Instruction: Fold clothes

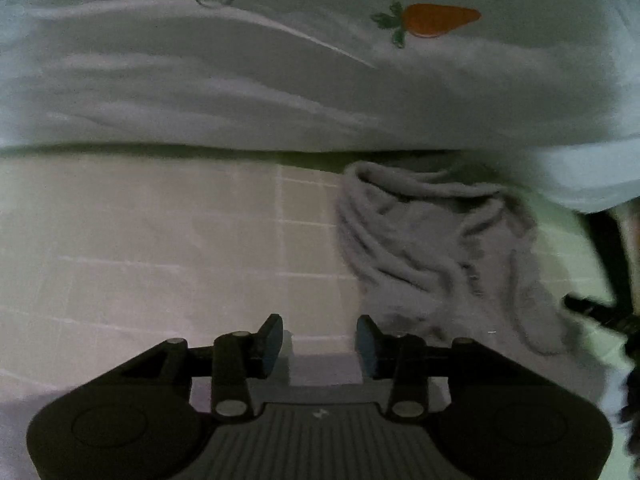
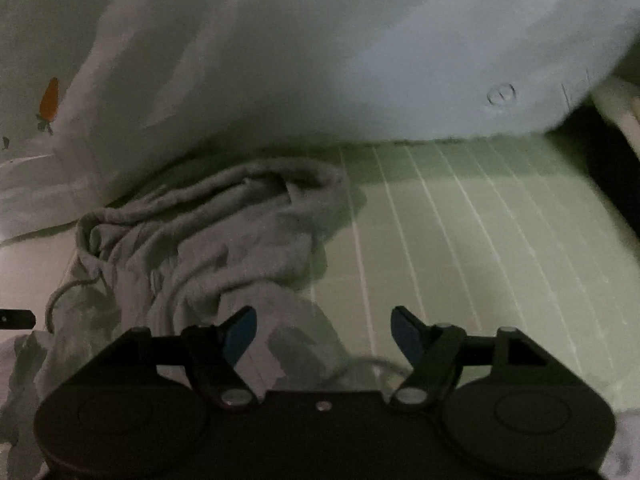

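A white garment (image 1: 240, 88) printed with a carrot (image 1: 436, 20) lies folded across the far side of the green gridded mat (image 1: 160, 240); it also fills the top of the right wrist view, white garment (image 2: 360, 60). In front of it a crumpled grey garment (image 1: 440, 248) with a drawstring lies bunched on the mat, grey garment (image 2: 208, 232). My left gripper (image 1: 320, 344) stands open over bare mat, left of the grey garment, nothing between its blue pads. My right gripper (image 2: 323, 338) is open wide at the grey garment's near right edge, its pads clear of the cloth.
The mat (image 2: 480, 240) ends at a dark drop on the right, with a pale rail (image 2: 624, 108) beyond it. The other gripper's dark tip (image 2: 16, 320) pokes in at the left of the right wrist view. A dark strap (image 1: 608, 264) hangs at the right.
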